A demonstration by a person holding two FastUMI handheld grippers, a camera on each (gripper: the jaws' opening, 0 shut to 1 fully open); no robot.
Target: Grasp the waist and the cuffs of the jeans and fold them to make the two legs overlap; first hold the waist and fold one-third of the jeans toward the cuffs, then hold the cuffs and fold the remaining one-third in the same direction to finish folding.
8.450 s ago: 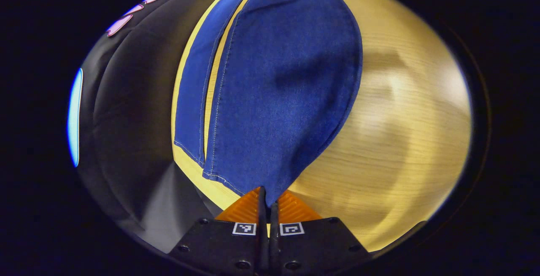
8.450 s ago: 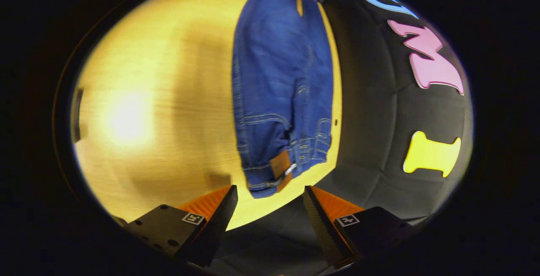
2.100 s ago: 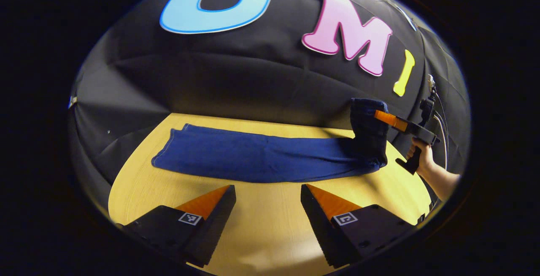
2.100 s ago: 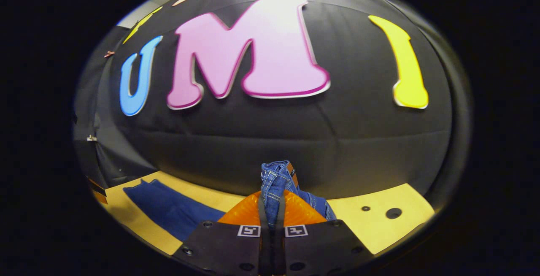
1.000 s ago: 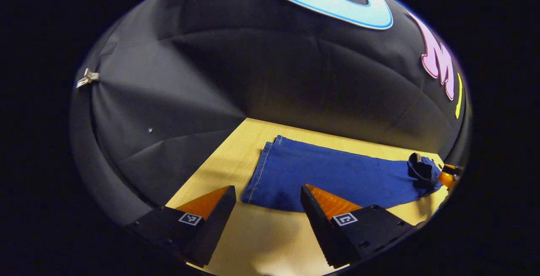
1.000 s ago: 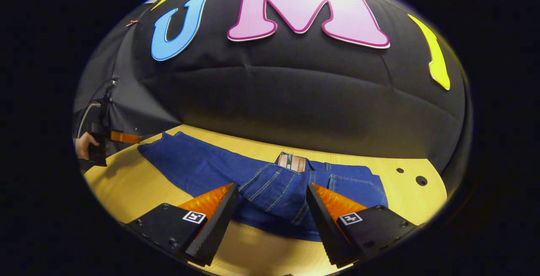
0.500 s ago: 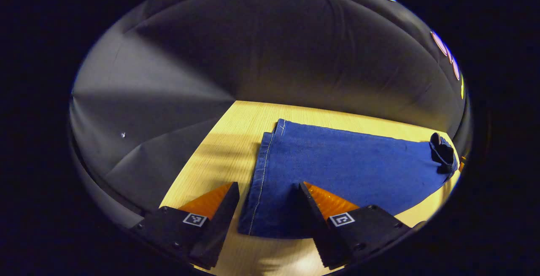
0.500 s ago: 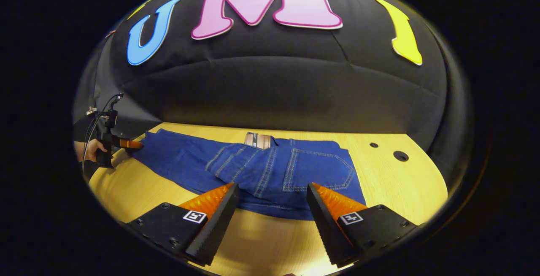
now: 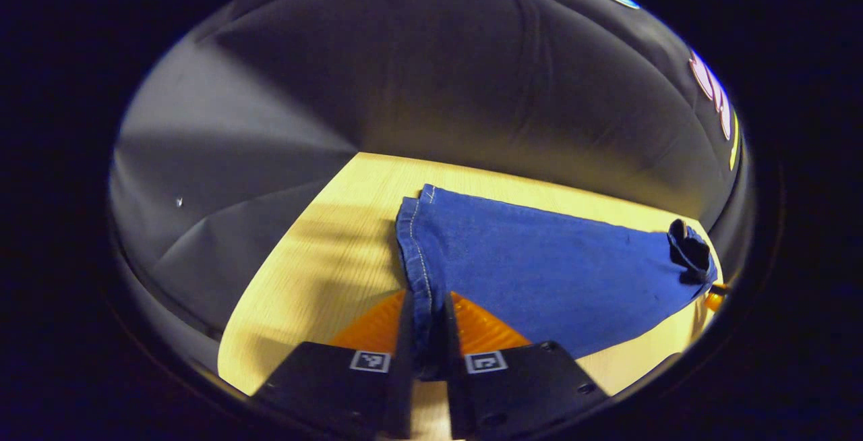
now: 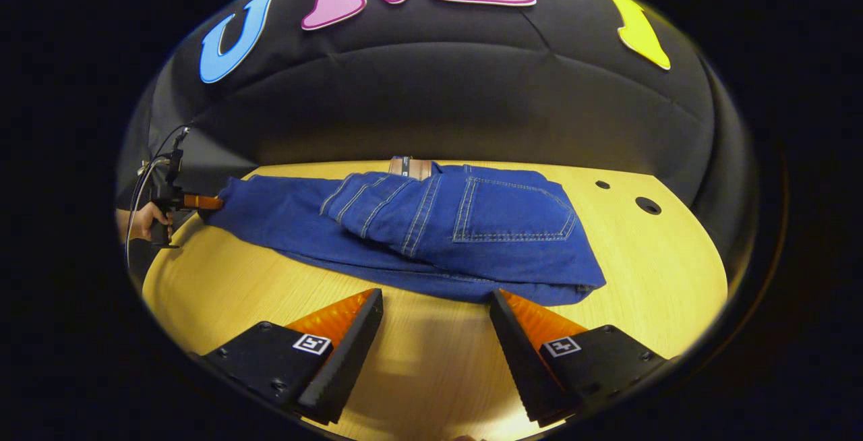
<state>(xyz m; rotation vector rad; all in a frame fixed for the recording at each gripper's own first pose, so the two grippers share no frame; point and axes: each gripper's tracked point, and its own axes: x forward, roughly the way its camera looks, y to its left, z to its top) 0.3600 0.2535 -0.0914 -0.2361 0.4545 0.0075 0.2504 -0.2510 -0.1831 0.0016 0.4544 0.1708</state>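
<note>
Left gripper pinches the jeans' cuffs near the desk's end; right gripper gapes (holding nothing).

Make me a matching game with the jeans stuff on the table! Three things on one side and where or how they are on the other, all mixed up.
Things:
1. cuffs
2. waist
3. right gripper

States:
A. open, over the bare table
B. folded over onto the legs
C. pinched in the left gripper

Pairs: 1-C, 2-B, 3-A
</note>
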